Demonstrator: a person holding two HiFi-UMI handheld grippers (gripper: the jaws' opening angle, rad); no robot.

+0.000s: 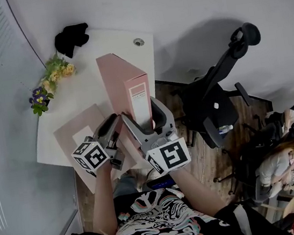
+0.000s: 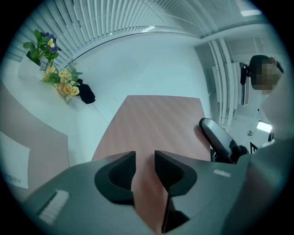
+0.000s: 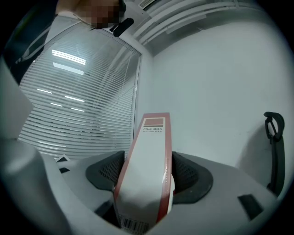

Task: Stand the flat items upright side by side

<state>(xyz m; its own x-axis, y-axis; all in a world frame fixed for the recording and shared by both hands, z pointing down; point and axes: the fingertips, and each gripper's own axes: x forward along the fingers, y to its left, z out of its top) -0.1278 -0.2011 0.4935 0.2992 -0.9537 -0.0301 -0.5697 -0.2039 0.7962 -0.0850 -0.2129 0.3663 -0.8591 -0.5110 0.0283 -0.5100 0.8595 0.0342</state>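
Observation:
A pink file box (image 1: 123, 82) stands upright on the white table (image 1: 87, 57), its labelled spine (image 3: 151, 151) facing me. My right gripper (image 1: 145, 114) straddles that spine, and in the right gripper view (image 3: 147, 170) both pads press on its sides. My left gripper (image 1: 117, 126) lies along the box's broad left side (image 2: 161, 119). Its jaws (image 2: 144, 160) stand a narrow gap apart, and only that pink side shows through the gap. A second pink file box (image 1: 78, 130) lies flat on the table to the left (image 2: 27, 151).
Two bunches of flowers (image 1: 56, 70) and a black object (image 1: 71, 38) sit at the table's far left. A black office chair (image 1: 219, 93) stands right of the table. People sit at the lower right (image 1: 288, 157). Window blinds (image 3: 69, 101) run behind the table.

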